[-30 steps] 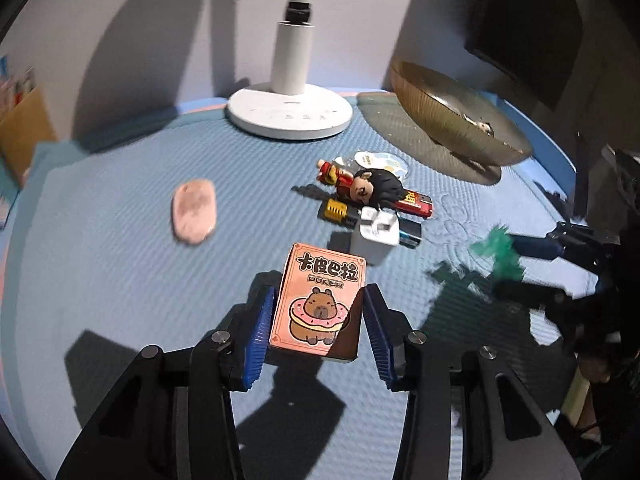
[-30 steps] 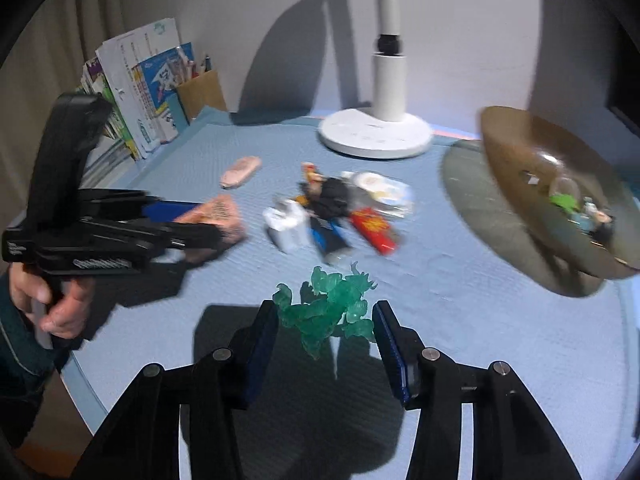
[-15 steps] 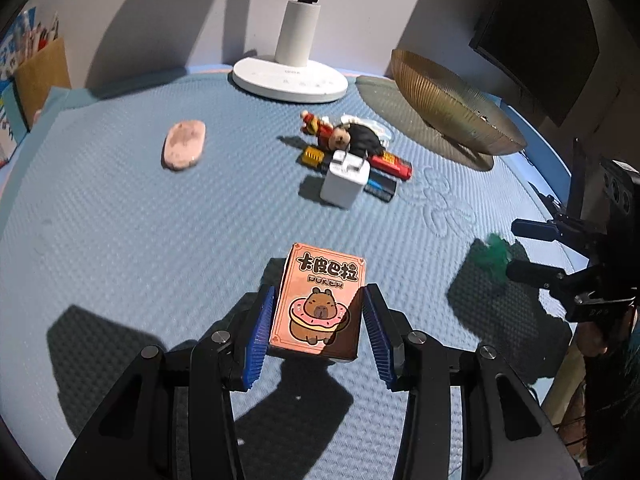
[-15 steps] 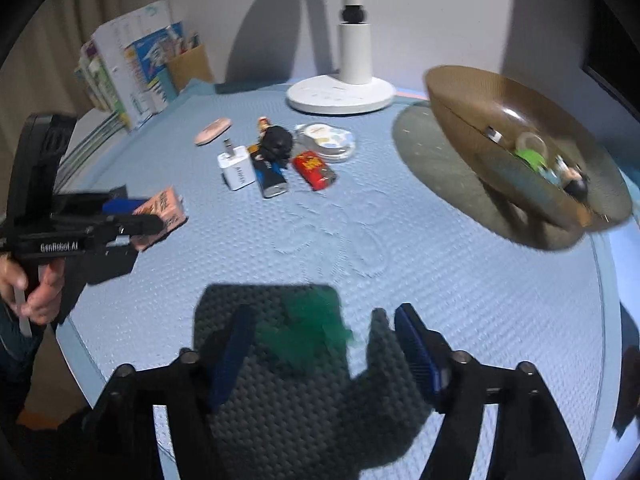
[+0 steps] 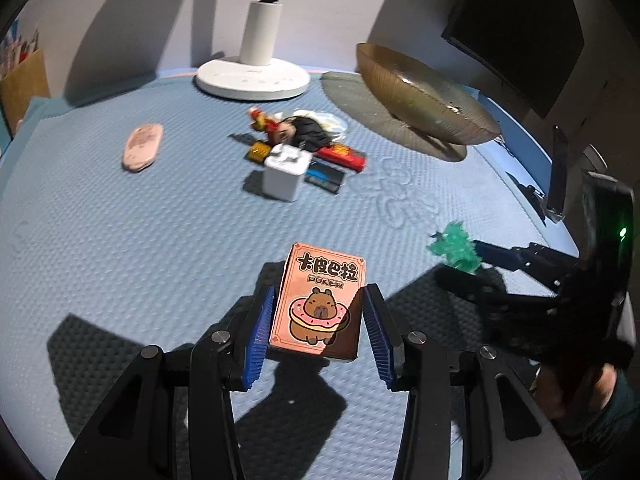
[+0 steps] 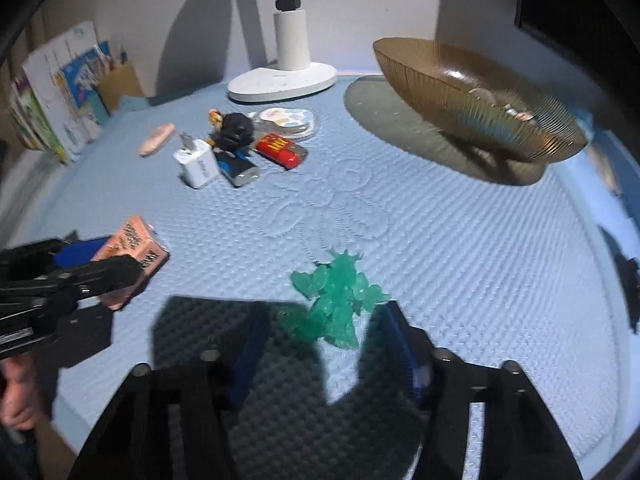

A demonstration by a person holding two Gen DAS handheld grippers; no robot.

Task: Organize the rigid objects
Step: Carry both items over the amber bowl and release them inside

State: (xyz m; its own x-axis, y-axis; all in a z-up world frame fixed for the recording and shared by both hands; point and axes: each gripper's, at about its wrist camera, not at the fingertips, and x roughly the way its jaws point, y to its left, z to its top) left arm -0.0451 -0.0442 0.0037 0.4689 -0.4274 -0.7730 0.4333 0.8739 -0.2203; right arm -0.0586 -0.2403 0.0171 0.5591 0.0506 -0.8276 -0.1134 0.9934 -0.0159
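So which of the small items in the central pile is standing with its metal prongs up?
The white charger plug, the only white cube there; the others lie flat.

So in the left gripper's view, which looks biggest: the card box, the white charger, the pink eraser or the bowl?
As they look there:
1. Gold bowl
2. Card box, though it sits nearest the camera, which enlarges it
3. White charger and pink eraser look about alike; I won't rank them.

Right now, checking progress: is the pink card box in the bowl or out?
Out: the pink card box sits between the left gripper's jaws, far from the bowl.
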